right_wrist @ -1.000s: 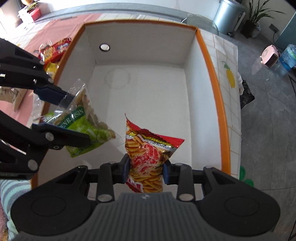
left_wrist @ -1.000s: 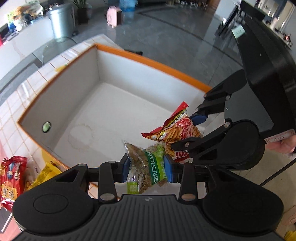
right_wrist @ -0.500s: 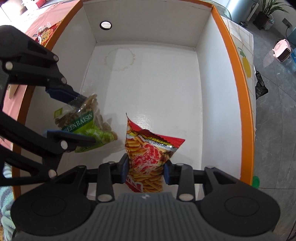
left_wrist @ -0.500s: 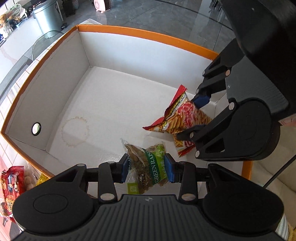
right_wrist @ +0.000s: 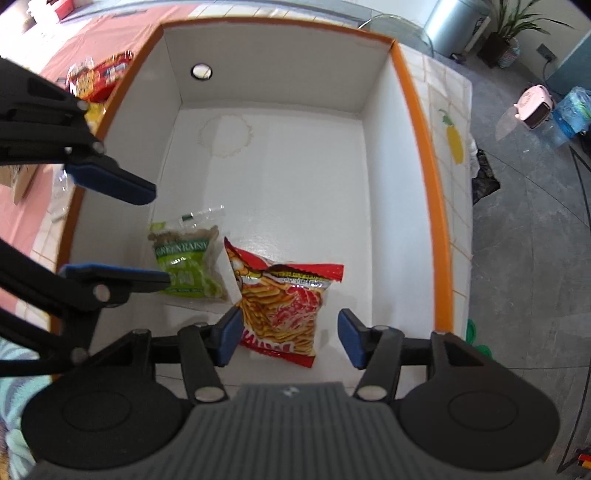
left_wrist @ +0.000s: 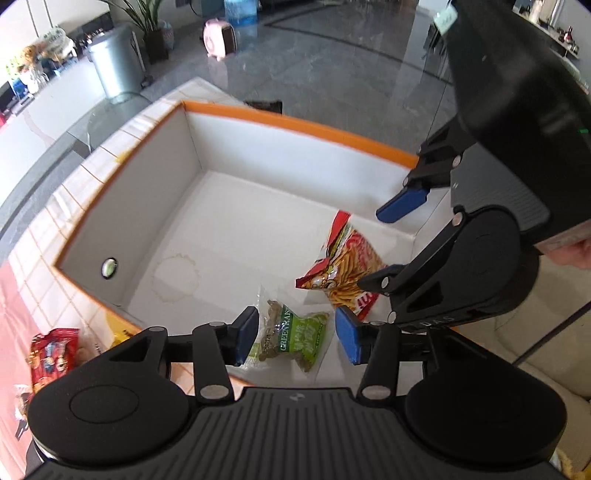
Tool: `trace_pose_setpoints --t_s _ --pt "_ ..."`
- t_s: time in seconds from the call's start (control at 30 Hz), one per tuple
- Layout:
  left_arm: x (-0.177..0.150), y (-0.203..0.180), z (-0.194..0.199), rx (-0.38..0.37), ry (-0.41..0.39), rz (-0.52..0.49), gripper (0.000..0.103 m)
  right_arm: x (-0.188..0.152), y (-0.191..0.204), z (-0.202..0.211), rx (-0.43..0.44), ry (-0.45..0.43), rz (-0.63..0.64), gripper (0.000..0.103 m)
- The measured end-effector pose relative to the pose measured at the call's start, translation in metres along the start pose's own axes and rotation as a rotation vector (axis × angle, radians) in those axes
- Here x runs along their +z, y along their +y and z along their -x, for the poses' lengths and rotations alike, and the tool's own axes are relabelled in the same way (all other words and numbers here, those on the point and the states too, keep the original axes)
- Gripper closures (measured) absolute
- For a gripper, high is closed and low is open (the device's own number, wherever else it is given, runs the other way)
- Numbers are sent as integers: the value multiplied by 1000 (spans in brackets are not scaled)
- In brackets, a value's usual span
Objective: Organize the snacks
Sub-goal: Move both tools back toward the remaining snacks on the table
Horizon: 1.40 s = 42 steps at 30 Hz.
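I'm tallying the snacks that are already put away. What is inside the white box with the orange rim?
Two packets lie on the floor of the box: a green raisin bag and a red bag of snack sticks. The corner nearest the camera is covered by the right tool.

One box (right_wrist: 413,110), two snack packets (right_wrist: 284,306) inside; perhaps two more packets (right_wrist: 99,75) outside.

Glossy grey stone floor (left_wrist: 332,74), metal bin (left_wrist: 114,62), potted plant (right_wrist: 506,33), bright daylight.
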<state>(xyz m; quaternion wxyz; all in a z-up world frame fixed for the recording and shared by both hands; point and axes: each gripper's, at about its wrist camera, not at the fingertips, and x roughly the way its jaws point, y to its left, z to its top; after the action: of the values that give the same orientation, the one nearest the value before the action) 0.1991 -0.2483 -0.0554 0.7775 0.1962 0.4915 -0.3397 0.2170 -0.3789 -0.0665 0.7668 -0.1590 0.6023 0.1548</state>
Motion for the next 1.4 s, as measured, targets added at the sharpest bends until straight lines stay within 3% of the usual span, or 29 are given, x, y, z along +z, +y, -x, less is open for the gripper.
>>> trace_pose_setpoints --t_s 0.23,0.33,0.5,0.73,1.0,1.4 --pt "-19 0 47 43 -54 67 46 -10 15 34 -23 -50 -60 46" --pt "-35 1 69 68 -92 99 46 -17 29 57 -21 -134 -127 46" --pt "-66 16 114 163 -146 151 46 -22 71 94 16 -267 -134 46" --pt "-126 57 166 246 -218 401 40 -17 129 122 172 -399 -194 43" --pt "-198 79 190 303 -296 600 39 -30 193 102 264 -501 -327 43" --pt "-270 120 175 271 -404 902 33 -46 237 67 80 -623 -432 41"
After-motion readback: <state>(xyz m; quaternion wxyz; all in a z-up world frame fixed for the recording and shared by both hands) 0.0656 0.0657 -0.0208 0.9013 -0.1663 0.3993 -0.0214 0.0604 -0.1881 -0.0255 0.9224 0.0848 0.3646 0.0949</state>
